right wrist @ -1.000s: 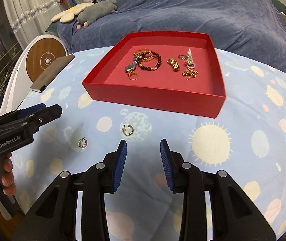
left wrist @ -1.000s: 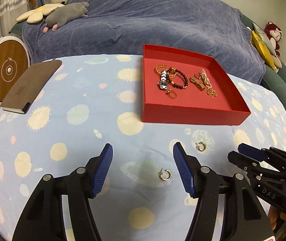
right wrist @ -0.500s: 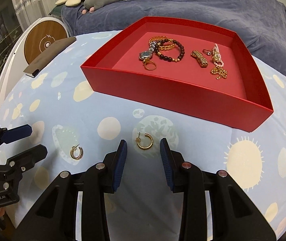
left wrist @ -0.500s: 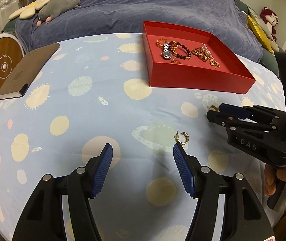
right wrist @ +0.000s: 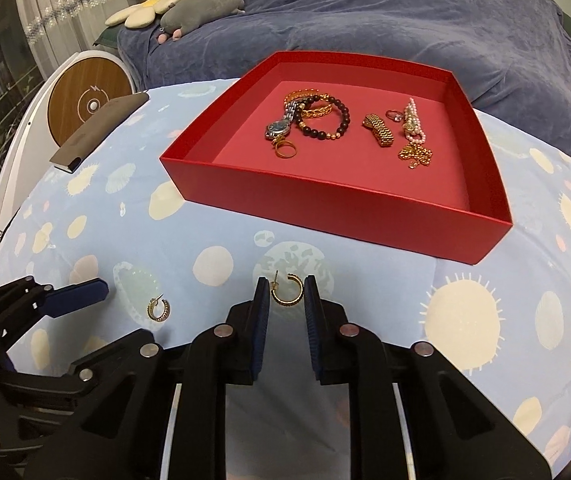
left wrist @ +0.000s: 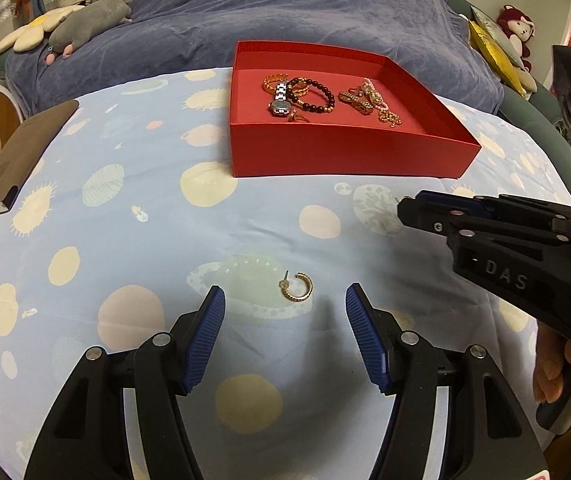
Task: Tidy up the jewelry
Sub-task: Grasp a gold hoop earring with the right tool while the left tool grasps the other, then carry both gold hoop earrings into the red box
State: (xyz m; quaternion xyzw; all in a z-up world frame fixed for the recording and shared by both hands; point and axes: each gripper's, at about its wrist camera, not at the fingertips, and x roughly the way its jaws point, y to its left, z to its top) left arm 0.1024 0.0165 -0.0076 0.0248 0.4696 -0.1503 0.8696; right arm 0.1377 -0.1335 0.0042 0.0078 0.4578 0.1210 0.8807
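Right gripper (right wrist: 286,295) closing around small gold hoop earring (right wrist: 286,291), not pinched yet; left gripper (left wrist: 285,308) wide open, holding nothing.

Shiny gold metal earring (right wrist: 286,290), matt tablecloth (right wrist: 365,280)

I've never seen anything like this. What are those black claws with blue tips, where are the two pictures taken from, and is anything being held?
No robot here: a person holds two hand tools, each with two fingers and a camera looking along them. One picture is from the left gripper, one from the right gripper. On the spotted tablecloth stands a red tray already holding bracelets and a watch. Two gold hoop earrings lie loose. The left gripper is open around one earring; the right gripper is closing around the other earring. Nothing is lifted yet.
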